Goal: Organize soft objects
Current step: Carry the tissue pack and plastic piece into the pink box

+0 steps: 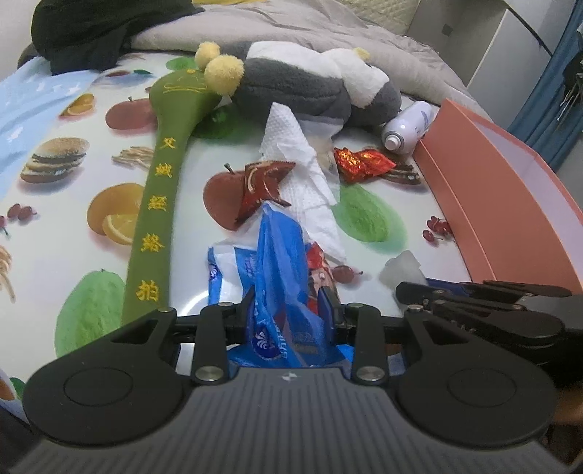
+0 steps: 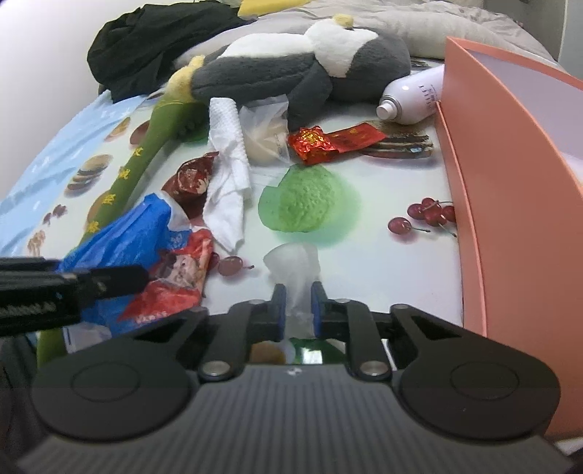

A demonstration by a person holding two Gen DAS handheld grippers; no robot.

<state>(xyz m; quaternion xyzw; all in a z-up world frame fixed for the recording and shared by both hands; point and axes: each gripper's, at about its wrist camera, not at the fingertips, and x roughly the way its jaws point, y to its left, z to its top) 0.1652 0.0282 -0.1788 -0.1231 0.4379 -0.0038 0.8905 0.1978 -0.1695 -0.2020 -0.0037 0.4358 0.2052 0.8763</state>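
Note:
My left gripper [image 1: 291, 306] is shut on a crumpled blue plastic bag [image 1: 277, 255], which bulges up between its fingers. In the right wrist view the same bag [image 2: 127, 233] lies at the left beside a red snack wrapper [image 2: 175, 277]. My right gripper [image 2: 298, 306] is shut on a small white crumpled wad [image 2: 291, 259], pinched at its near end on the printed tablecloth [image 2: 382, 262]. A grey and white plush toy [image 1: 309, 84] lies at the back. The green plush stick [image 1: 160, 189] with yellow pom-poms runs along the left. A white paper towel [image 1: 302, 171] lies in the middle.
A tall pink box [image 2: 510, 175] stands open along the right edge. A white spray bottle [image 1: 404, 125] lies against it. Red foil wrappers [image 1: 360, 162] and a dark red wrapper [image 1: 262, 186] lie near the towel. Black clothing [image 1: 91, 29] and a grey blanket [image 1: 328, 25] are at the back.

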